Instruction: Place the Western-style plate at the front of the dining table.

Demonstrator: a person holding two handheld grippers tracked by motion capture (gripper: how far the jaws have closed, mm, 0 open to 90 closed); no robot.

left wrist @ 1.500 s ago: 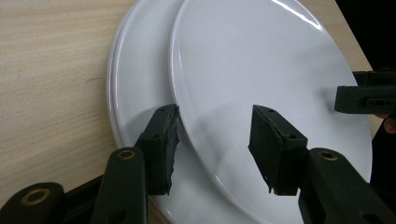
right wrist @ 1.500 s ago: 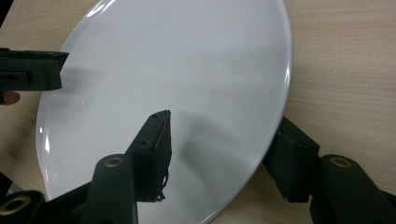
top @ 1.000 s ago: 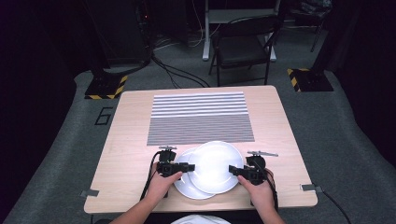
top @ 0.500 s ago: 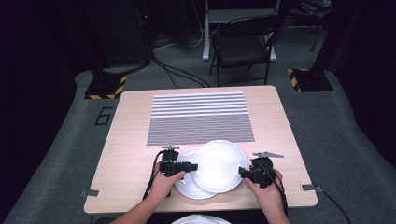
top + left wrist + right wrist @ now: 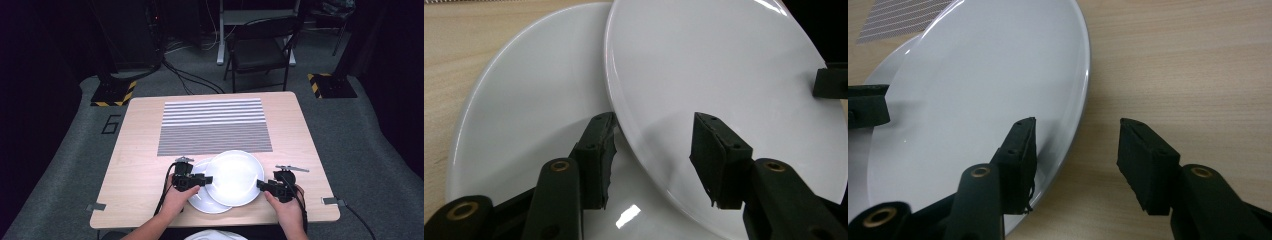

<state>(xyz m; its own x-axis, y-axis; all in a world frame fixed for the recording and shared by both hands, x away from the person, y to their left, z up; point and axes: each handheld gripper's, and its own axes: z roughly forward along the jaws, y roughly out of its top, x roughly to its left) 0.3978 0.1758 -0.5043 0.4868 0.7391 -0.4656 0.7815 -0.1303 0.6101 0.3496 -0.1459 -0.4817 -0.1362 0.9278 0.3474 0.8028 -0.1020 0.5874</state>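
In the high view a wooden table (image 5: 140,150) carries a striped mat (image 5: 214,125) across its far half, and two white plates sit near the front edge: a lower plate (image 5: 205,197) lies flat on the wood, and an upper plate (image 5: 235,176) overlaps it from the right, with its far rim touching the mat's near edge. The left gripper (image 5: 204,179), held in the person's left hand (image 5: 176,197), reaches the upper plate's left rim where the two plates overlap; the right gripper (image 5: 261,185), held in the right hand (image 5: 285,205), meets the same plate's right rim. In the left gripper view the jaws are spread wide; the upper plate's (image 5: 724,95) edge passes between them, one jaw over the lower plate (image 5: 534,125) and the other over the upper plate's face, neither clearly pressing. The other gripper's tip (image 5: 830,82) shows at the plate's far rim. In the right gripper view the jaws are also spread wide, one above the upper plate's (image 5: 983,110) face near its rim, the other over bare table (image 5: 1188,65) just beside it, so nothing is pinched. The left gripper's tip (image 5: 868,105) shows at the far side, and a corner of the striped mat (image 5: 898,17) shows beyond.
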